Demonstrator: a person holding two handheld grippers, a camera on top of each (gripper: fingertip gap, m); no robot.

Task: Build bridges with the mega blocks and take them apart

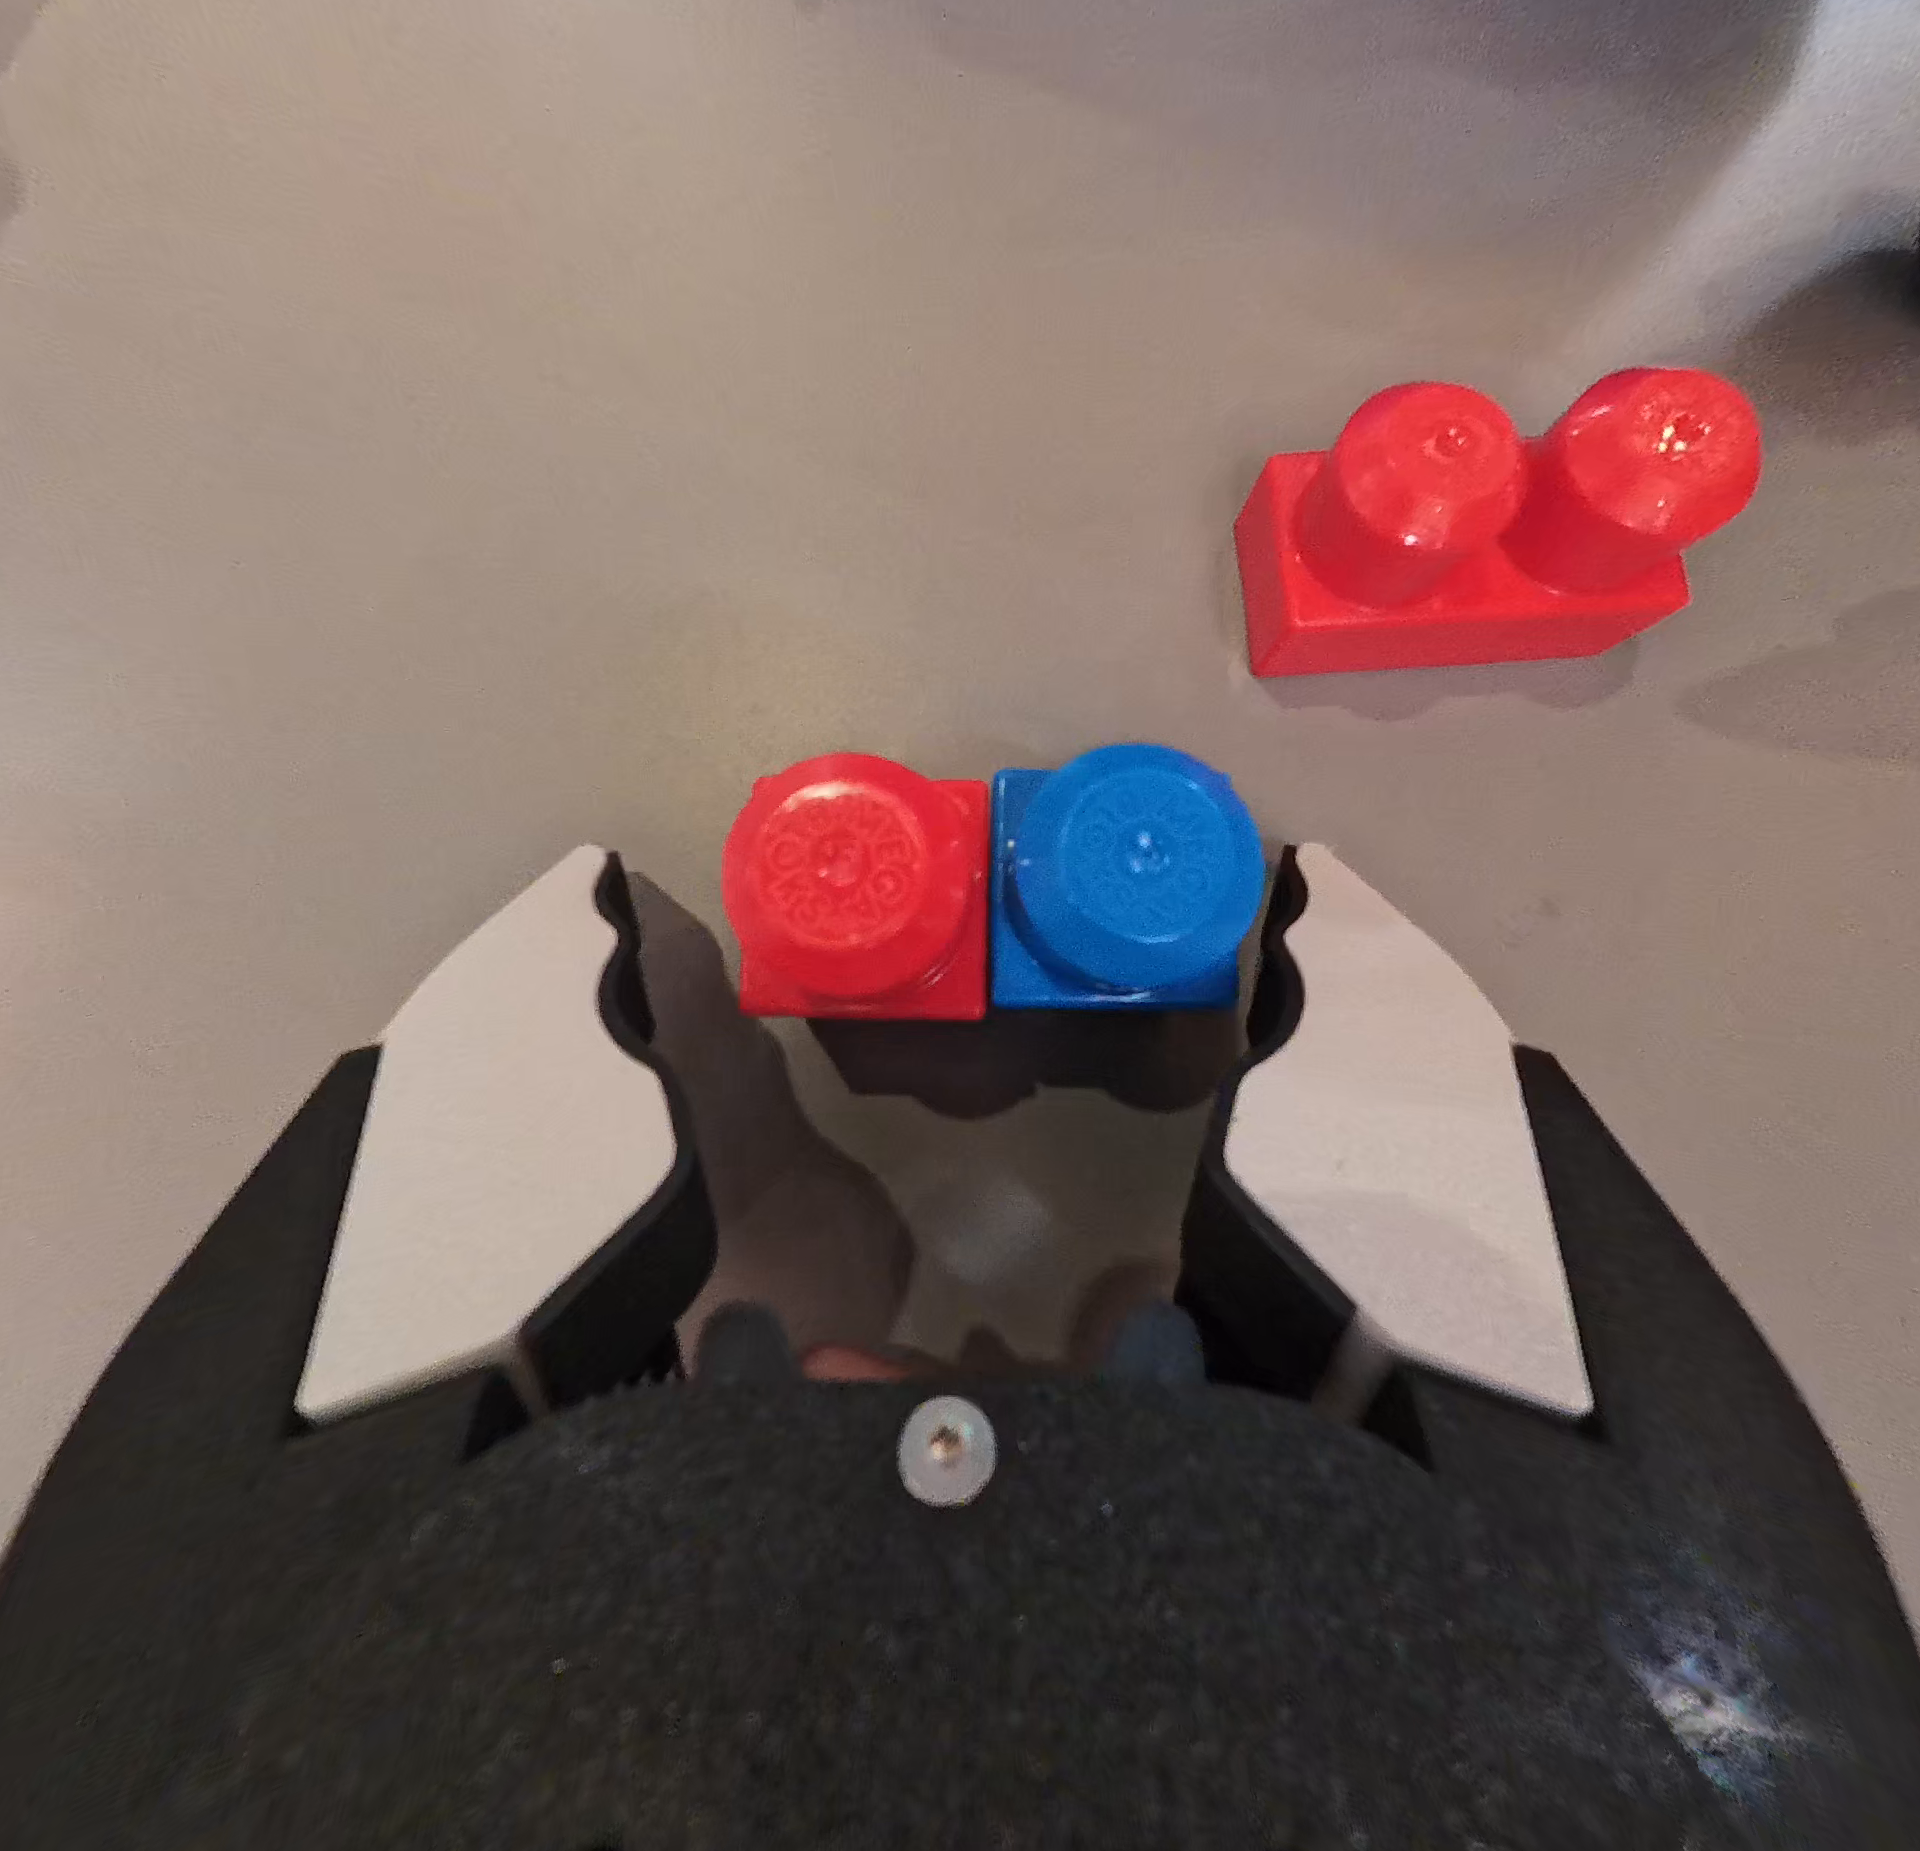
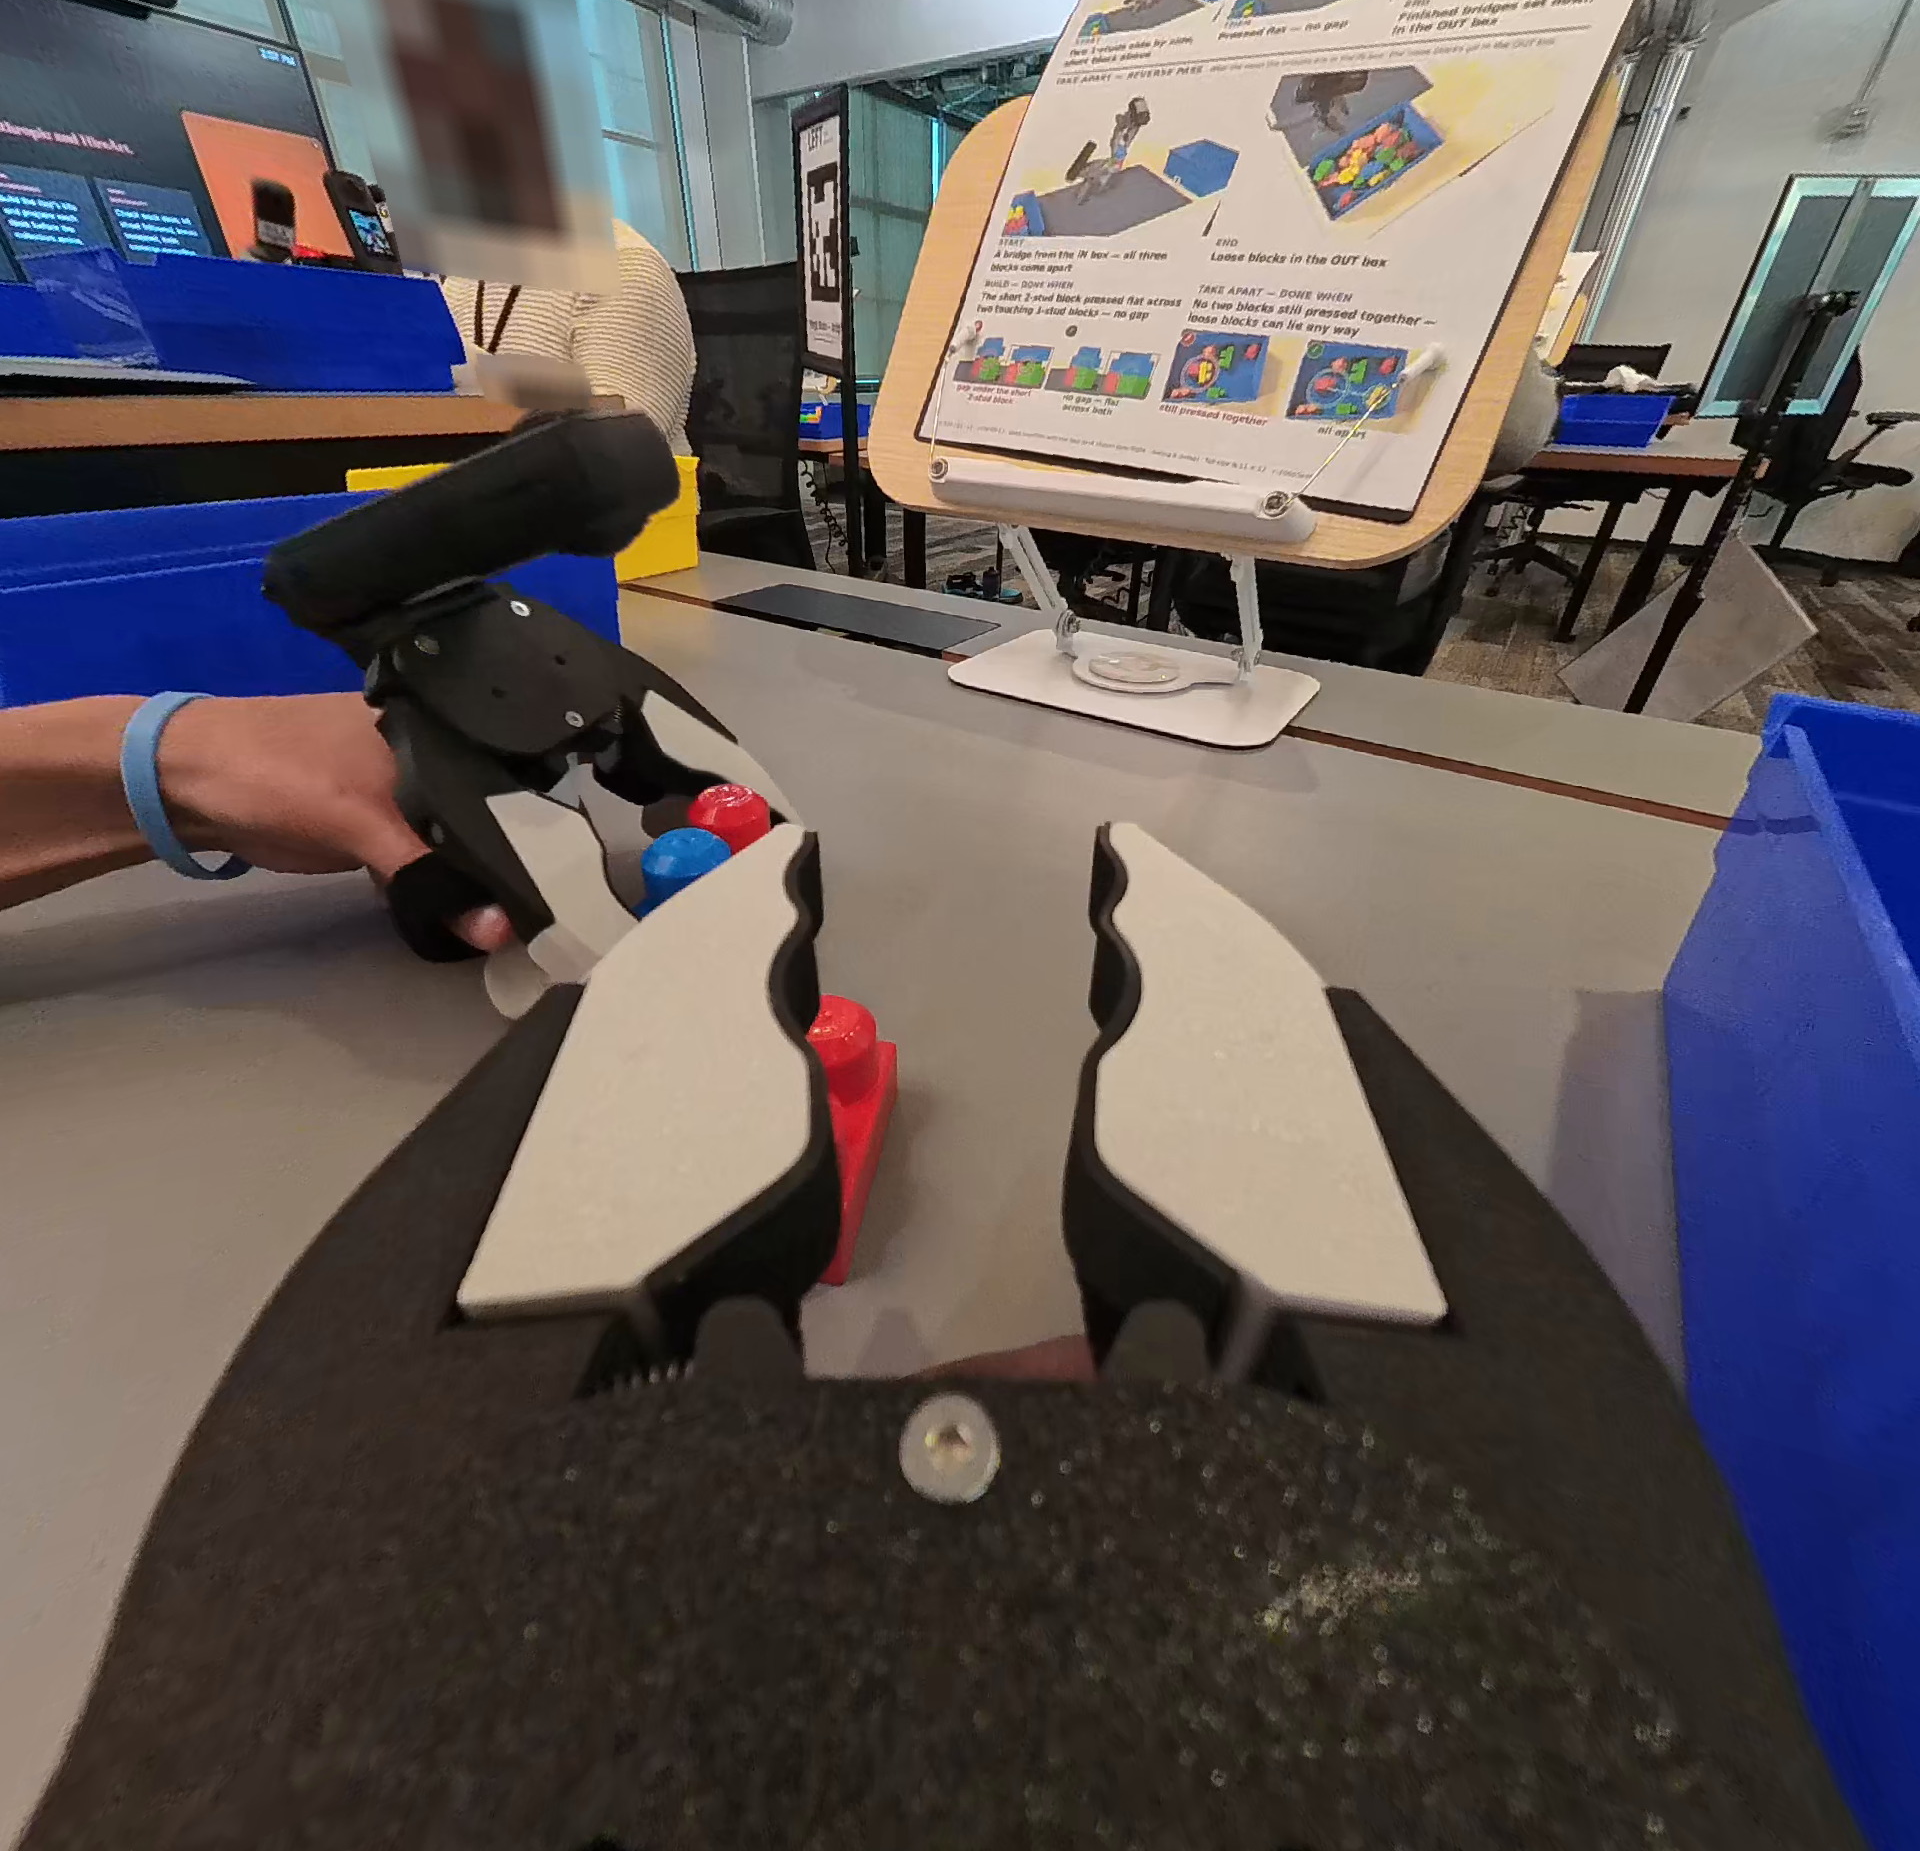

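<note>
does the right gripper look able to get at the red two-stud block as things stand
Probably yes. The right gripper is open and the red two-stud block lies loose on the grey table just inside its left finger, nothing covering it. It sits off-centre, so a small leftward shift seems needed.

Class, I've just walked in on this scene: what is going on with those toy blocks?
A person holds a two-finger gripper in each hand over a grey table. The left gripper has its fingers open around a red one-stud block and a blue one-stud block standing side by side, touching. The right gripper, also open, hangs near a red two-stud block lying loose. Nothing is stacked yet.
</note>
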